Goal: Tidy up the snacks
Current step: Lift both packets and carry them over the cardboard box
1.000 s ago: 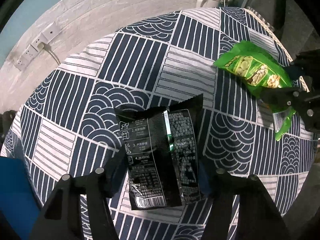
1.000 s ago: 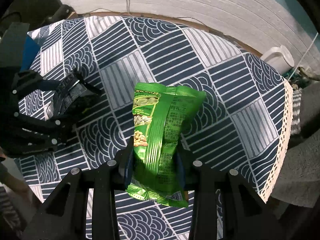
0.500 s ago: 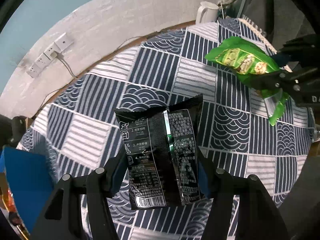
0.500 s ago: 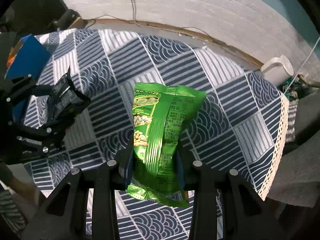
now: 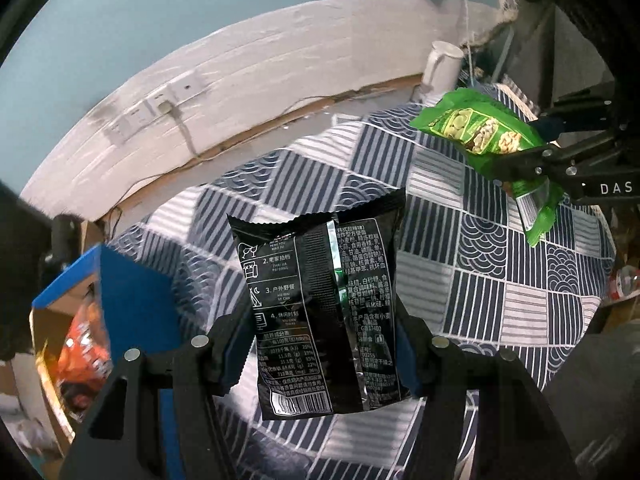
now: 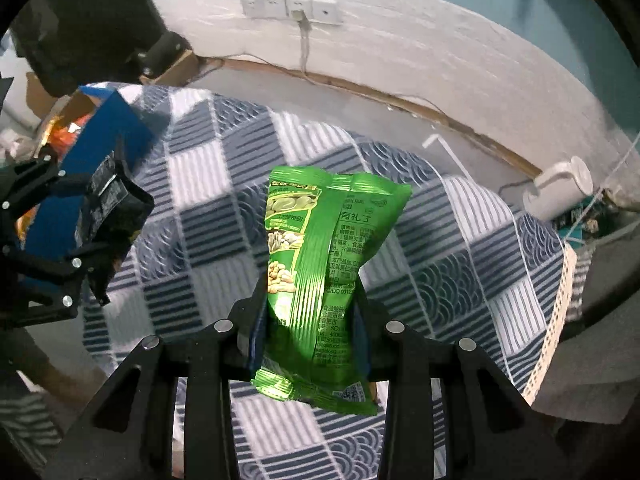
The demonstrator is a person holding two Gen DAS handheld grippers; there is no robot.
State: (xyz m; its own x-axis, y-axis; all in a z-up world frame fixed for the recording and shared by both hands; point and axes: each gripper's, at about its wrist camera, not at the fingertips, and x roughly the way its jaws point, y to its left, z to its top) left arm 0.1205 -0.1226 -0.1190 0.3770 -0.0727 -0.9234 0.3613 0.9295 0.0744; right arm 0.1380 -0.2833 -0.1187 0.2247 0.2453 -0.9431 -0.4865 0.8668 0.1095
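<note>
Item one: my left gripper, fingers clamped on the lower sides of a black snack packet; packet upright, back panel with white print and barcode facing the camera, held in the air above the table; same grip as half a second ago.

Item two: my right gripper, fingers pinched on the lower part of a green nut packet; packet upright, top crimp leaning right, clear of the cloth; grip unchanged from the earlier frames.

Item three: table, covered in a navy-and-white patchwork cloth of stripes and wave motifs; it now sits lower and farther off in both views than a second ago, with more wall showing above it.

Item four: blue-sided cardboard box at the left edge of the table, open, an orange packet inside; a second ago only a blue corner showed, now its interior is in sight; seen from the right wrist, the black packet sits in front of this box.

Item five: seen from the left wrist, the green packet is at upper right, higher in frame than before, well apart from the black one.

Item six: white wall with a socket strip and hanging cable; white kettle at the far table edge.
</note>
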